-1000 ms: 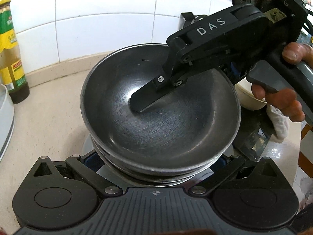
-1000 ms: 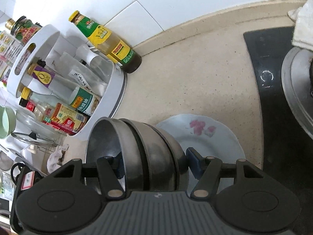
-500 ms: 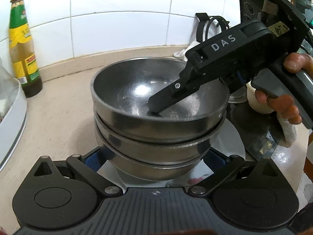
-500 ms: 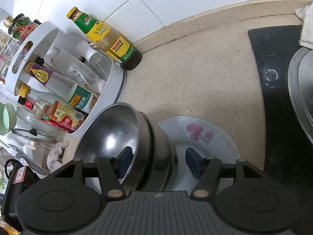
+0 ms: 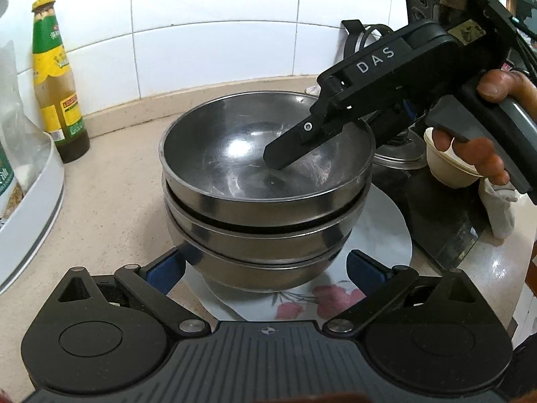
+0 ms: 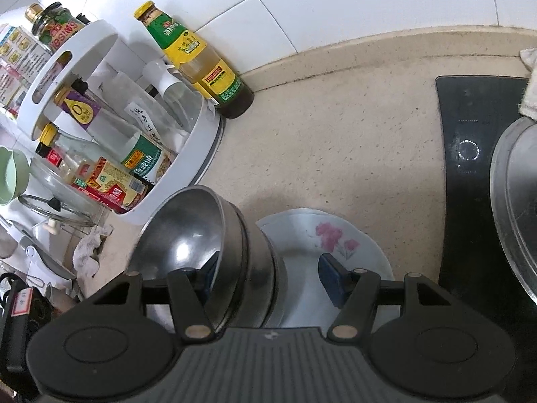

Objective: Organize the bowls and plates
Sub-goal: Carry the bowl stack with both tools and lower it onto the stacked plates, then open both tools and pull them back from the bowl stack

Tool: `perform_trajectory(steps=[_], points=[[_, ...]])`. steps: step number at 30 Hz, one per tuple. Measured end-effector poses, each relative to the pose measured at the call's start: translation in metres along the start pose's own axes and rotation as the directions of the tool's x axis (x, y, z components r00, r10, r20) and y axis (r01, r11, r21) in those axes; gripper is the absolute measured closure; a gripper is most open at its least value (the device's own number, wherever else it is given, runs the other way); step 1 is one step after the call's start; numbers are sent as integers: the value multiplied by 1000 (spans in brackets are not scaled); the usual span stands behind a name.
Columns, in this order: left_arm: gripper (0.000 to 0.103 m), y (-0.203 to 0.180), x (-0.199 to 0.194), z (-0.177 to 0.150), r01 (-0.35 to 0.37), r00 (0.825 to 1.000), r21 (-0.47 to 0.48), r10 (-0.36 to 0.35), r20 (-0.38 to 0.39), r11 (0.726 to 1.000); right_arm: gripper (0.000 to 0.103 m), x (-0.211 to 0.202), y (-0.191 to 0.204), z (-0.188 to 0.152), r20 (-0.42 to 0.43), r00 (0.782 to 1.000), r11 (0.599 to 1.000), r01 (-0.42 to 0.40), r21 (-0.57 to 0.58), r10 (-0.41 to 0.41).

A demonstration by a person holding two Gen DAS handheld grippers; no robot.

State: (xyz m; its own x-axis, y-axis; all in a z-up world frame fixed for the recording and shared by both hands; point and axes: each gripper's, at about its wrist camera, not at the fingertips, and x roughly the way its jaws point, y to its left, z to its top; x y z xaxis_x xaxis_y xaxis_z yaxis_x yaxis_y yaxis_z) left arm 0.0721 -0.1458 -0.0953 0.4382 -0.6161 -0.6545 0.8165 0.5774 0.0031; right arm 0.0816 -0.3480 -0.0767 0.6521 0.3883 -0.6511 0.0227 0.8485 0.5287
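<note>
A stack of three nested steel bowls [image 5: 265, 201] stands on a white plate with pink flowers [image 5: 386, 235] on the beige counter. My left gripper [image 5: 265, 268] is open, its blue pads on either side of the bottom bowl, apart from it. My right gripper [image 6: 268, 272] is open and straddles the stack's rim: one finger [image 5: 295, 144] reaches inside the top bowl, the other lies outside and is hidden in the left wrist view. In the right wrist view the bowl stack [image 6: 214, 235] and the flowered plate [image 6: 329, 238] show just ahead of the fingers.
A yellow-labelled sauce bottle [image 5: 55, 84] stands by the tiled wall. A white rack of condiment bottles [image 6: 110, 117] is left of the bowls. A black induction hob [image 6: 470, 174] with a steel pot [image 6: 513, 208] is to the right, beside a cream bowl [image 5: 449, 164] and a cloth.
The bowl stack has come down from a tilt to stand level on the flowered plate. The right gripper has opened wider around its rim. The left gripper stays open.
</note>
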Motion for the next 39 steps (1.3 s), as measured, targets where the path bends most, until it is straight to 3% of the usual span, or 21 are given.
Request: perform_trajectory(steps=[6,12,19,31,39], points=[[0,-1,-10,0,-14,1000,22,14,11,1000,44,-5,4,-4,56,998,1000,29,6,-30],[0,11,-26,-3,-29,999,-41,31,41,999,44,-8,8,-6,97,992,997,73,27,-75],[0,18,-42,0,-32,997,-44,35,75,999,44,-18,17,-10,176,976,992,118,43,-124],[0,31,-64,12,-48,986,-71,58,156,996,44,-41,26,-25,229,958,985,164,51,-172],[0,40,-82,12,-49,977,-138,76,199,989,44,-65,70,-54,313,929,972,226,-60,-197]])
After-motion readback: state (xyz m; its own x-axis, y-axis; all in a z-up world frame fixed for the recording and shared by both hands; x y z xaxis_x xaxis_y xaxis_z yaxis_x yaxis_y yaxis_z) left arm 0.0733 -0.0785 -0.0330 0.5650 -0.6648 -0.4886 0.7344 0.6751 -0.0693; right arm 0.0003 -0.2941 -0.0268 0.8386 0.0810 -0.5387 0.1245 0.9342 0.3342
